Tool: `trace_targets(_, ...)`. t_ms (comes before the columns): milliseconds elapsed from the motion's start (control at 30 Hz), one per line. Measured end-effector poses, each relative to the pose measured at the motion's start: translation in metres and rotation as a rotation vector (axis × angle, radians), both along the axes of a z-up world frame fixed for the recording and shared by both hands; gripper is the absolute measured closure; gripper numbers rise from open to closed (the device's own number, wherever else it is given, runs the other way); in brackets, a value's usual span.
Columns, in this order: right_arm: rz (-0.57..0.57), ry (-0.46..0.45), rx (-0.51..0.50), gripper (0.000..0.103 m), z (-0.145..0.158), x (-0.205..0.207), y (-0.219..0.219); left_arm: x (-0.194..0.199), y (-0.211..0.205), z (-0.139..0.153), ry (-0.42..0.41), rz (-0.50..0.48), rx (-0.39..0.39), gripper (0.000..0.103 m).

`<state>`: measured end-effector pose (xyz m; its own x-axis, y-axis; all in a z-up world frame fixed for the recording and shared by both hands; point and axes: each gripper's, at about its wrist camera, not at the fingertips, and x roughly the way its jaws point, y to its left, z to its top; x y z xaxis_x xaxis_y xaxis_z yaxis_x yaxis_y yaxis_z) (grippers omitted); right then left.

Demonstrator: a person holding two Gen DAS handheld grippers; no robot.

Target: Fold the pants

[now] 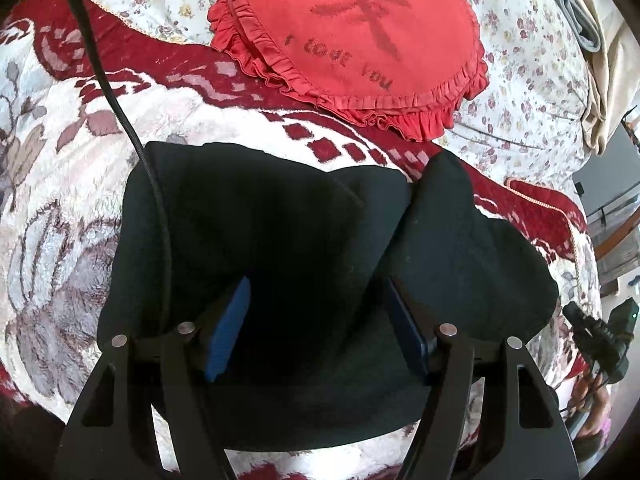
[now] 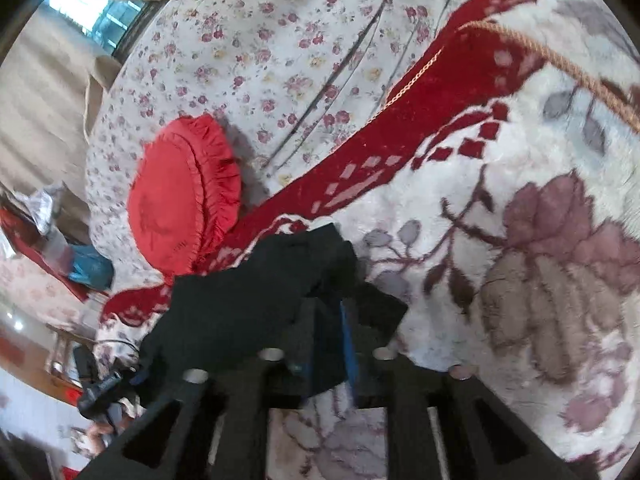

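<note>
The black pants (image 1: pixel 280 232) lie partly folded on a fleece blanket (image 1: pixel 72 184) with red and white flowers. My left gripper (image 1: pixel 316 292) is open, its blue pads (image 1: pixel 230 320) wide apart just above the black cloth, holding nothing. In the right wrist view my right gripper (image 2: pixel 332 320) is shut on a bunched edge of the black pants (image 2: pixel 240 300), and cloth hangs between its blue pads (image 2: pixel 347 336). The rest of the pants is hidden behind that bunch.
A round red frilled cushion (image 1: pixel 360 40) lies beyond the pants on a flowered sheet (image 1: pixel 532 80); it also shows in the right wrist view (image 2: pixel 180 196). A black cable (image 1: pixel 120 112) crosses the left side. The bed edge and room clutter (image 2: pixel 60 240) lie to the left.
</note>
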<state>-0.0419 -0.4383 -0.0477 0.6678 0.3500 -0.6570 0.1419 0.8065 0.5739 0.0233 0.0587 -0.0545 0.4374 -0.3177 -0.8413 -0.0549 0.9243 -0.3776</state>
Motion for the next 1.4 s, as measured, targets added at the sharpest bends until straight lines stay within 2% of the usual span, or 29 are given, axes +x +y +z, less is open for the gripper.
trace_targets(33, -0.013, -0.006, 0.006, 0.053, -0.002, 0.003, -0.001, 0.000, -0.001, 0.000, 0.001, -0.001, 0.005, 0.035)
trace_targets(67, -0.021, -0.009, 0.009, 0.046, -0.003, 0.007, -0.002, 0.001, -0.001, -0.001, 0.002, -0.002, 0.009, 0.035)
trace_targets(300, 0.050, 0.075, 0.135, 0.046, -0.031, 0.052, 0.008, 0.002, -0.002, -0.002, 0.005, -0.003, 0.009, 0.033)
trace_targets(333, 0.054, 0.068, 0.125, 0.049, -0.032, 0.057, 0.012, 0.003, -0.002, -0.002, 0.007, -0.004, 0.006, 0.032)
trace_targets(400, 0.044, 0.032, 0.111, 0.067, -0.031, 0.061, 0.015, 0.004, -0.002, -0.003, 0.010, -0.006, 0.006, 0.032)
trace_targets(433, 0.030, 0.011, 0.108, 0.087, -0.029, 0.062, 0.014, 0.004, -0.002, -0.002, 0.011, -0.007, 0.006, 0.032)
trace_targets(467, 0.024, -0.011, 0.100, 0.090, -0.025, 0.062, 0.014, 0.004, -0.002, -0.002, 0.013, -0.008, 0.007, 0.032)
trace_targets(633, 0.087, -0.120, -0.003, 0.092, 0.022, 0.032, 0.029, 0.004, 0.001, -0.002, 0.011, -0.012, -0.004, 0.032)
trace_targets(733, 0.096, -0.146, 0.002, 0.092, 0.037, 0.005, 0.027, 0.003, 0.002, -0.002, 0.012, -0.009, -0.010, 0.032)
trace_targets(800, 0.091, -0.120, -0.008, 0.092, 0.032, -0.006, 0.023, 0.003, 0.001, -0.002, 0.014, -0.008, -0.008, 0.032)
trace_targets(933, 0.073, 0.060, -0.063, 0.091, -0.016, 0.003, 0.012, 0.003, -0.002, -0.001, 0.018, -0.008, 0.011, 0.032)
trace_targets(1000, 0.062, 0.091, -0.043, 0.089, -0.025, 0.004, 0.005, 0.002, -0.002, -0.001, 0.019, -0.009, 0.008, 0.032)
trace_targets(1033, 0.053, 0.075, -0.019, 0.082, -0.024, 0.002, 0.000, 0.002, -0.003, -0.001, 0.020, -0.011, 0.008, 0.032)
trace_targets(1067, 0.038, 0.050, -0.023, 0.067, -0.019, 0.000, -0.004, 0.002, -0.003, -0.001, 0.020, -0.014, 0.011, 0.032)
trace_targets(1133, 0.035, 0.022, -0.058, 0.046, -0.011, 0.003, -0.009, 0.003, -0.004, -0.002, 0.017, -0.019, 0.022, 0.032)
trace_targets(1167, 0.055, 0.024, -0.059, 0.042, -0.011, 0.007, -0.009, 0.003, -0.004, -0.001, 0.014, -0.017, 0.023, 0.032)
trace_targets(1333, 0.103, 0.112, 0.005, 0.042, -0.035, 0.029, -0.002, -0.002, -0.004, 0.010, -0.017, -0.005, -0.029, 0.032)
trace_targets(1400, 0.078, 0.098, -0.023, 0.042, -0.032, 0.029, 0.007, -0.004, -0.006, 0.016, -0.035, -0.012, -0.013, 0.032)
